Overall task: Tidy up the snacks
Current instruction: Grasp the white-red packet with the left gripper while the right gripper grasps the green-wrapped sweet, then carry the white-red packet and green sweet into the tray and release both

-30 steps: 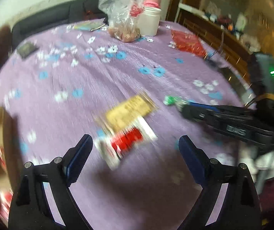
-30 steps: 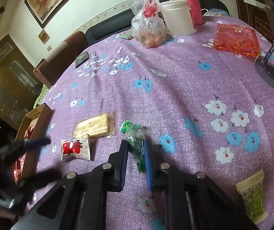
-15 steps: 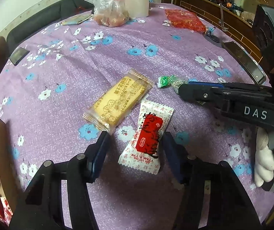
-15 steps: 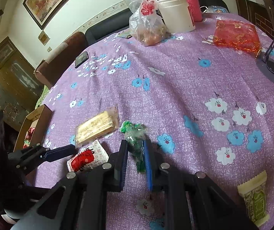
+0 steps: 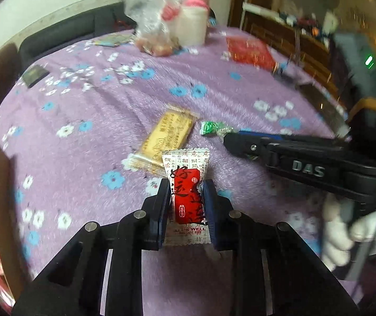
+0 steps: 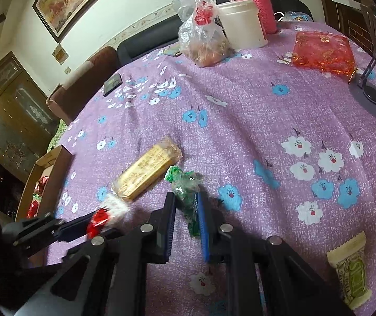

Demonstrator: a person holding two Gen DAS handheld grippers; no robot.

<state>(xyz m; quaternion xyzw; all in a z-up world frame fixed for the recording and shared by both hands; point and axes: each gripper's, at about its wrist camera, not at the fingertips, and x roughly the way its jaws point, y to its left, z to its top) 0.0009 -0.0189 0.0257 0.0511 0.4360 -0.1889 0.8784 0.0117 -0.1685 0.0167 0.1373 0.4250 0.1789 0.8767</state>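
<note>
Left hand-held gripper (image 5: 186,205) closing on red-and-white packet (image 5: 186,197).

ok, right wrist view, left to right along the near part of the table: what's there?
Cardboard box → left gripper closing on the red-and-white snack → yellow biscuit pack → green candy in the right gripper → pale green-printed packet.

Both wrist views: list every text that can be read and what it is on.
"DAS": on the right gripper.
"ALL'S WELL": on the red-and-white snack packet; its Chinese characters are unclear.
Yellow biscuit packet: print too blurred.
Green-and-cream packet: print too small.
</note>
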